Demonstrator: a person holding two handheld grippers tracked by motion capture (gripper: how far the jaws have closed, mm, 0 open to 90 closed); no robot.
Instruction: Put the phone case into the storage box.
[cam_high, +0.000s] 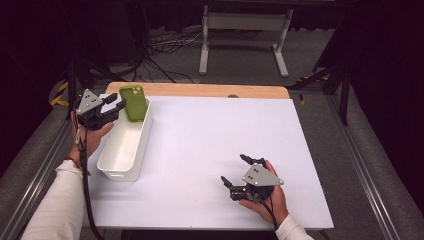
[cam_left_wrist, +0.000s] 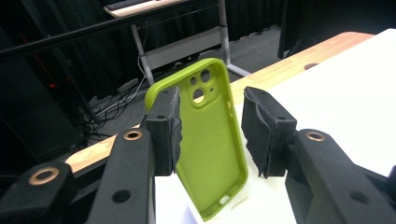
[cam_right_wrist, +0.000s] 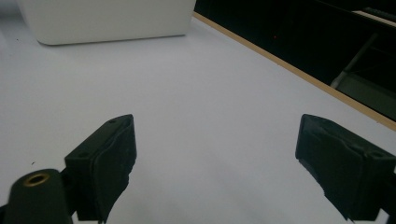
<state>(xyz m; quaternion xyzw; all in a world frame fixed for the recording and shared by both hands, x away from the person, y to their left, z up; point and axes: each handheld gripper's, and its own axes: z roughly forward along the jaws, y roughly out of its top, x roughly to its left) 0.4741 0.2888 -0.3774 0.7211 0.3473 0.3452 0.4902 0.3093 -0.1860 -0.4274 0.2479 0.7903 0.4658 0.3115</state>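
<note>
Soft lime-green silicone phone case (cam_left_wrist: 210, 140) leans upright between the left gripper (cam_left_wrist: 210, 128)'s part-open jaws, released to rest in the white plastic bin (cam_high: 125, 150); right gripper (cam_right_wrist: 219, 154) gapes wide, empty

A lime-green phone case (cam_high: 134, 102) stands in a plain white bin (cam_high: 116, 167) on a white counter (cam_high: 210, 140) edged in pale wood; both tongs are black.

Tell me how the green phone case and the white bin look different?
The green phone case is thin and flat, leaning up on end; the white bin is a long, deep box sitting flat. The case is bright green; the bin is plain white. The case stands inside the bin's far end.
</note>
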